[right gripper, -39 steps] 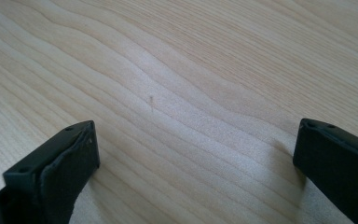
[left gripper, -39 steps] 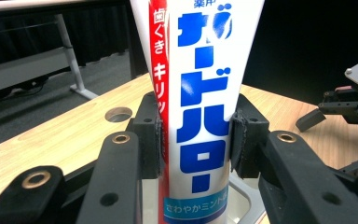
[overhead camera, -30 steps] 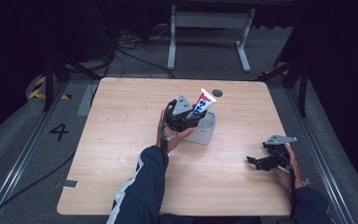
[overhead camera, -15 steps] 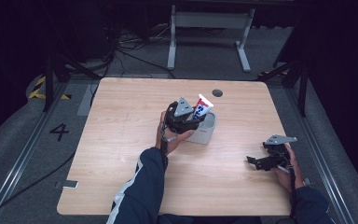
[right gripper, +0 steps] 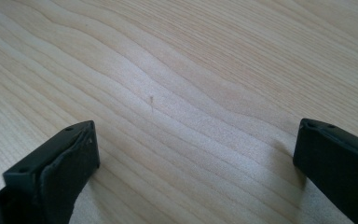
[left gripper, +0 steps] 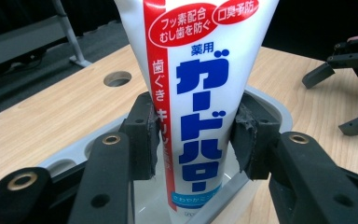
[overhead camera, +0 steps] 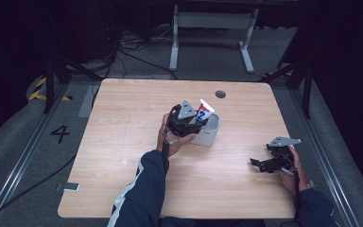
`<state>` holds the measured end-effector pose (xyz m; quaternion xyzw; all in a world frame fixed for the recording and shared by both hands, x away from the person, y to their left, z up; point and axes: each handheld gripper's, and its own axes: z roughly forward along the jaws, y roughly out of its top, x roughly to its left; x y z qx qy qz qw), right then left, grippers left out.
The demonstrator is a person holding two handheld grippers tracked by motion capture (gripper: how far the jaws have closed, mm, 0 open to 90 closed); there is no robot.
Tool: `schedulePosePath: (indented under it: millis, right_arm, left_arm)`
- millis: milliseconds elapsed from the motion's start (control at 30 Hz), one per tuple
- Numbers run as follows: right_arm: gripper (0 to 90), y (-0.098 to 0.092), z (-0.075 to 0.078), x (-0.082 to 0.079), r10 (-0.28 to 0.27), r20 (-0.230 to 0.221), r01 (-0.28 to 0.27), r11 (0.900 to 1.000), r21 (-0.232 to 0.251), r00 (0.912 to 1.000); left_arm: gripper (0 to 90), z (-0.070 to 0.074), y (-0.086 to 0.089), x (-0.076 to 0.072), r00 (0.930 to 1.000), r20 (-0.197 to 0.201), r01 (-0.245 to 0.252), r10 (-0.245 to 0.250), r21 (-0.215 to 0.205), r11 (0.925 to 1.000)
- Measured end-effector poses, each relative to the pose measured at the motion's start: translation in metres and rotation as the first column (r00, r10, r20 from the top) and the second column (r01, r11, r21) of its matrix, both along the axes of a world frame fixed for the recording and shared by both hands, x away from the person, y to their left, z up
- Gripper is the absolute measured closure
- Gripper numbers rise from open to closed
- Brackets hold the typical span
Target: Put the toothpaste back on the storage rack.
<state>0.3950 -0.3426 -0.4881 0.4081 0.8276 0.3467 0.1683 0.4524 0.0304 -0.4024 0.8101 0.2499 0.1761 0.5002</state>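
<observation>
A white toothpaste tube [overhead camera: 204,111] with a red stripe and blue Japanese lettering stands upright in a pale grey cup [overhead camera: 210,135] near the table's middle. In the left gripper view the tube [left gripper: 200,93] rises between the jaws of my left gripper [left gripper: 196,140], over the cup's rim [left gripper: 270,105]. The jaws have just been opening; the pads [left gripper: 142,135] lie close along the tube's sides without pinching it. My left gripper [overhead camera: 196,122] leans in over the cup. My right gripper [overhead camera: 256,164] rests open low over bare wood at the right, nothing between its jaws [right gripper: 196,154].
The wooden table [overhead camera: 123,142] has a round cable hole [overhead camera: 220,94] at the back. A white desk frame [overhead camera: 212,28] and cables lie on the floor behind. The right gripper [left gripper: 349,60] is seen far off in the left gripper view.
The toothpaste tube has sunk lower into the cup, and the left gripper came down with it. The right gripper has stayed where it was.
</observation>
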Motion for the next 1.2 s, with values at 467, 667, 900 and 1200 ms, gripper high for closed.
schedulePosePath:
  millis: [467, 667, 900, 1200]
  right_arm:
    - [0.3, 0.000, 0.000, 0.000, 0.001, 0.000, -0.001, 1.000, 0.000, 1.0000]
    - [0.3, 0.000, 0.000, 0.000, 0.001, 0.000, -0.001, 1.000, 0.000, 1.0000]
    - [0.3, 0.000, 0.000, 0.000, 0.001, -0.001, -0.001, 1.000, 0.000, 1.0000]
    - [0.3, 0.000, 0.000, 0.000, 0.001, 0.000, -0.001, 1.000, 0.000, 1.0000]
  left_arm:
    - [47.1, -0.002, -0.001, 0.004, 0.9990, -0.038, -0.019, 0.021, 0.046, 0.9988]
    - [40.2, 0.000, -0.003, 0.004, 0.9989, -0.042, -0.017, 0.020, 0.050, 0.9986]
    - [38.3, 0.002, -0.002, 0.004, 0.9989, -0.044, -0.016, 0.017, 0.031, 0.9994]
    - [33.6, 0.008, 0.000, 0.000, 0.9993, -0.016, -0.035, 0.035, -0.001, 0.9994]
